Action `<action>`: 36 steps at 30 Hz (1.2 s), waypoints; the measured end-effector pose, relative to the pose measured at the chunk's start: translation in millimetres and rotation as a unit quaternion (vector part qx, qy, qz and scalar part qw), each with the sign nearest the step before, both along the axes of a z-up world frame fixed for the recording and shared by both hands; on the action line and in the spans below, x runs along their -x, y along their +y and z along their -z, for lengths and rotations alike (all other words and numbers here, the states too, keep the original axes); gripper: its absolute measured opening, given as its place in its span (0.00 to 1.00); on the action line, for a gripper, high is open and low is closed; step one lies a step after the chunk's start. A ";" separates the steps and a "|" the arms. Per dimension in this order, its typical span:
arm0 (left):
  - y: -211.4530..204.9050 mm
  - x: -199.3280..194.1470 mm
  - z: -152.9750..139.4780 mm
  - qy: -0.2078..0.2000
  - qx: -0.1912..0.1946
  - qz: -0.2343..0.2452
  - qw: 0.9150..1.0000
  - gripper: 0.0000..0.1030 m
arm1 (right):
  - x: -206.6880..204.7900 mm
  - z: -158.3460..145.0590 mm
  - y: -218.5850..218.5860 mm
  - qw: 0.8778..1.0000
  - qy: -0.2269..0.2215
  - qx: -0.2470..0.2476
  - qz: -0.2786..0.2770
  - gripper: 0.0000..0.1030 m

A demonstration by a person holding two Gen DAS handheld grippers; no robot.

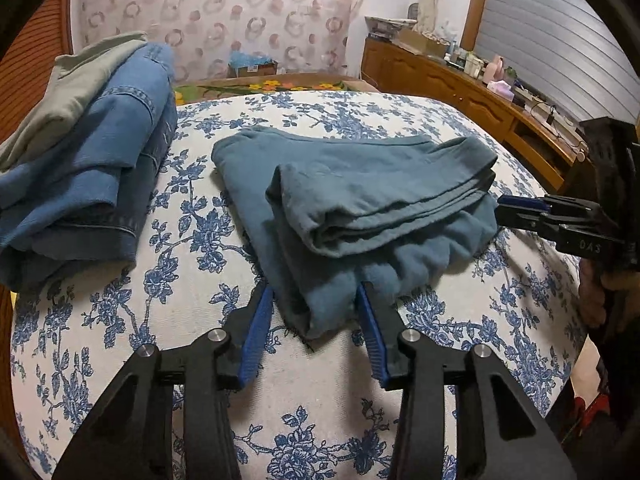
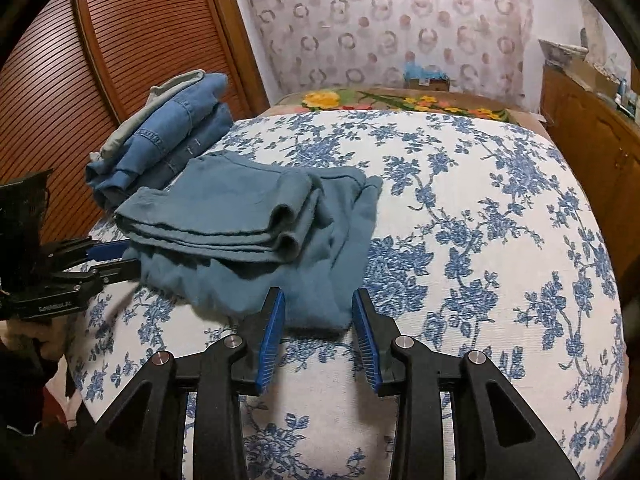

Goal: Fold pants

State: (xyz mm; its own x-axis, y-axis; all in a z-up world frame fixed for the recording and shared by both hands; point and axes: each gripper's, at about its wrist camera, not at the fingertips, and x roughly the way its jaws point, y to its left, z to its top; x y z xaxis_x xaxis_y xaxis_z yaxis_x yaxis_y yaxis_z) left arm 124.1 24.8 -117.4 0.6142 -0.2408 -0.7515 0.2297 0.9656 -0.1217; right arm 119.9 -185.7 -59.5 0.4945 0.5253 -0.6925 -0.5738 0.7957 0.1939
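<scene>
The teal pants [image 1: 360, 200] lie folded in layers on the bed [image 1: 192, 312], toward its near edge. The left gripper [image 1: 316, 292] stands spread around their near corner, pads not pressing. The right gripper [image 2: 318, 300] is likewise spread at their other near corner. Folded jeans [image 1: 92, 168] sit stacked at the bed's left edge.

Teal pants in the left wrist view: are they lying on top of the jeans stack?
No, the teal pants lie on the floral bedspread, apart from the jeans stack.
</scene>
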 end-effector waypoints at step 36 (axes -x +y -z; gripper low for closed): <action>-3.9 57.1 -39.1 -0.036 -0.005 0.025 0.999 0.16 | 63.1 -28.3 -32.9 0.999 -0.003 -0.026 -0.043 0.05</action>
